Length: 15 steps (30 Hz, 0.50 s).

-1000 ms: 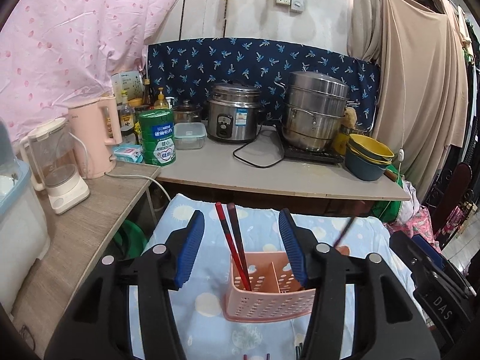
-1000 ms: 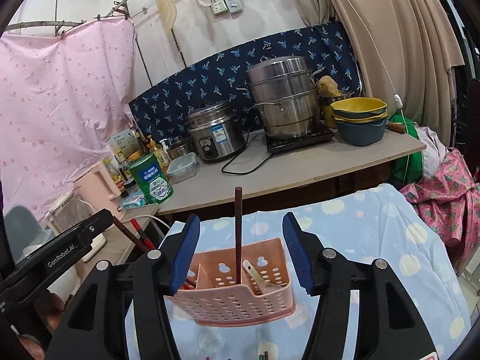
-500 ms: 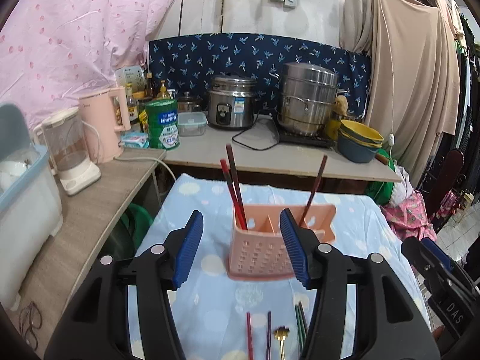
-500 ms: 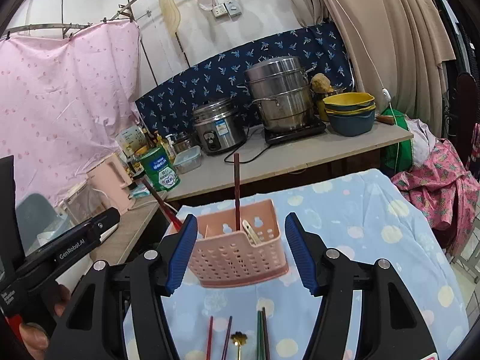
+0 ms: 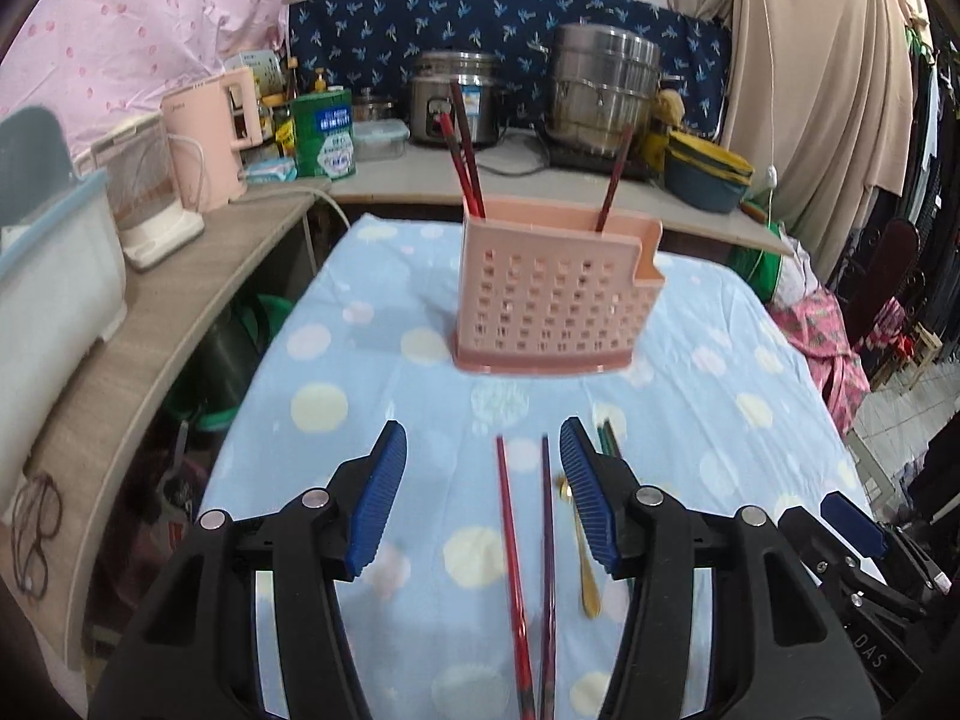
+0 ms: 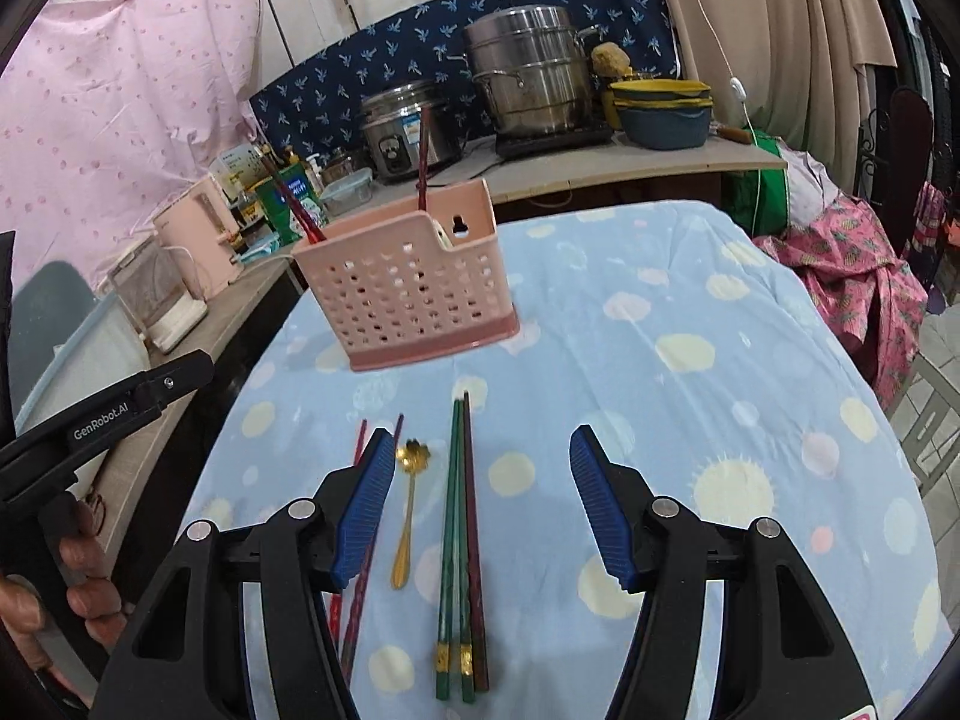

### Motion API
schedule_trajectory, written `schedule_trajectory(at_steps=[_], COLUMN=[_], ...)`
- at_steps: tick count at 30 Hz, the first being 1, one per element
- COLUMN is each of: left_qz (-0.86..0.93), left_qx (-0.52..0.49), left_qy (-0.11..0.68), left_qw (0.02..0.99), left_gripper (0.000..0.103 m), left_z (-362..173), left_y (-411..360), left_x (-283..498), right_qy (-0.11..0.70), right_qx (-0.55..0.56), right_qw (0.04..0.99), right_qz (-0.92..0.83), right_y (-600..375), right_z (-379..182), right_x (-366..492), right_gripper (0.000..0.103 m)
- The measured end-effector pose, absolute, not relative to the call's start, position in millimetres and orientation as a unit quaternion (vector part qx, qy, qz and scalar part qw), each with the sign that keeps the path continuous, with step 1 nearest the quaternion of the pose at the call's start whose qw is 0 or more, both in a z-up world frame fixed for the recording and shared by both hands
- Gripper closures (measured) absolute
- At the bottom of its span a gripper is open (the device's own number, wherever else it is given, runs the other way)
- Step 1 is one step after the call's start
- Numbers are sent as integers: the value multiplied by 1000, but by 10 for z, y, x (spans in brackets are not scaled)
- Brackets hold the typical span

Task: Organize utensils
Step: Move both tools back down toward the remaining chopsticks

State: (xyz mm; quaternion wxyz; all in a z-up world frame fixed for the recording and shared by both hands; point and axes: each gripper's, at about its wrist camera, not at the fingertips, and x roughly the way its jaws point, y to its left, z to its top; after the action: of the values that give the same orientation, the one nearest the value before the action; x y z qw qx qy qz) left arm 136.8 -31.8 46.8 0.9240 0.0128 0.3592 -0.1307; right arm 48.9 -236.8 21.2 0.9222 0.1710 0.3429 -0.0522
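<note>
Both jaws spread, nothing pinched: left gripper over red chopsticks, right gripper over green chopsticks and gold spoon. Pink caddy at 12 o'clock on cloth. Only from right: hand at 8 o'clock.

A pink curtain and beige drapes flank a navy leaf-print backsplash behind the wooden counter.

A blue spotted cloth covered the table; on it stood a pink holder (perforated), with loose chopsticks and a gold spoon nearer.
</note>
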Motion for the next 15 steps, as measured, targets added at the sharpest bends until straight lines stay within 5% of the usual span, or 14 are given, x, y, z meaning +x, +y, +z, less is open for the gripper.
schedule_trajectory(at_steps=[15], left_qz=[-116], left_qx=[29], left_qy=[437], left_qw=[892], left_gripper=[52], left_z=[-321], left_y=[-131], left_x=[961], right_qy=[414], right_qx=[138], right_qw=[898], right_qz=[-57], right_y=[-2178], right_z=[-480], right_x=[140], right_gripper=[46])
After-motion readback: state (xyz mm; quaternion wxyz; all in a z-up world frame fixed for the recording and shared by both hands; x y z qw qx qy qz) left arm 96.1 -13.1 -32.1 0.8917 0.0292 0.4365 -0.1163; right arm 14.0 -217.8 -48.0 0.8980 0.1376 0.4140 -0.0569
